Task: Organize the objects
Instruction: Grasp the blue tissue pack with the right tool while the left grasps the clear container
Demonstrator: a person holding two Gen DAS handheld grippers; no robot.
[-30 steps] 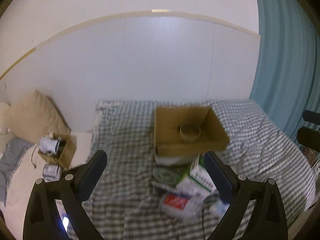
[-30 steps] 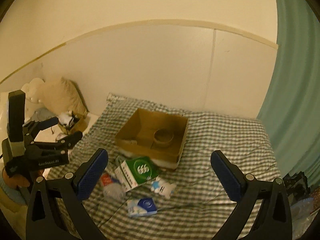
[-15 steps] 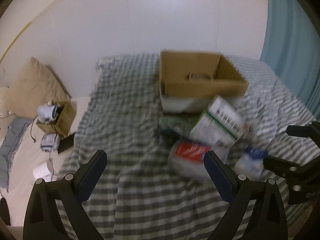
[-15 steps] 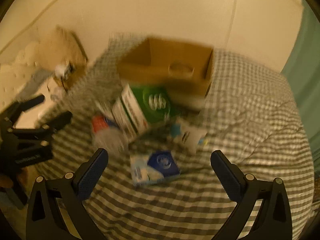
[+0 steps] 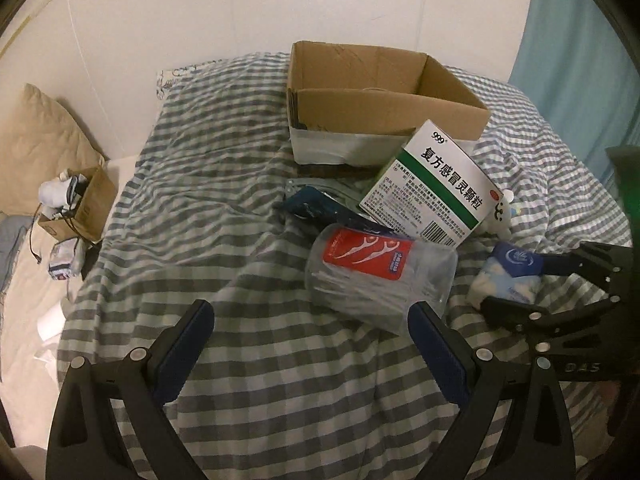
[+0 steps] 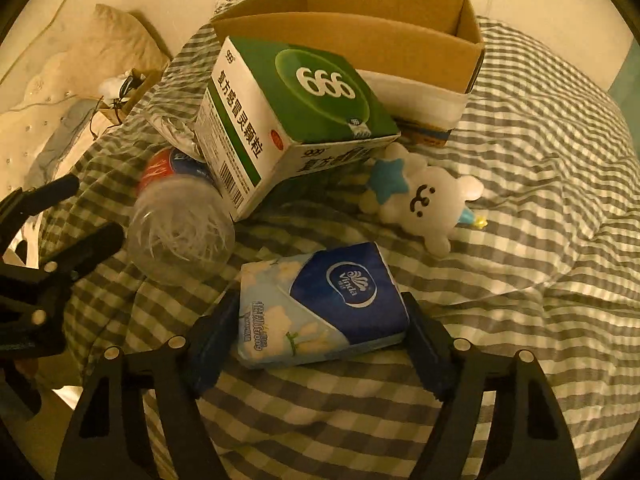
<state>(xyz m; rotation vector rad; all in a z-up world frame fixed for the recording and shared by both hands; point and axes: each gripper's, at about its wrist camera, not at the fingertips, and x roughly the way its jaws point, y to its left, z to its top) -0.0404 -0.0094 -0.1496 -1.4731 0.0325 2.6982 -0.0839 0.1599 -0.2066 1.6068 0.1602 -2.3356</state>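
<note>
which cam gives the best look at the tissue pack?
Right wrist. The tissue pack lies whole and close between the open right tool, its blue logo readable. The left wrist view shows it only small at the right edge, partly hidden by that tool.

Both hand-held grippers, L (image 5: 310,322) & R (image 6: 316,320), jaws wide apart.

Both grippers are lower and closer to the heap on the bed than a second ago. The right gripper (image 6: 316,328), jaws wide, now brackets the tissue pack (image 6: 320,304). The left gripper (image 5: 310,326) now sits just short of the floss-pick jar (image 5: 380,276).
</note>
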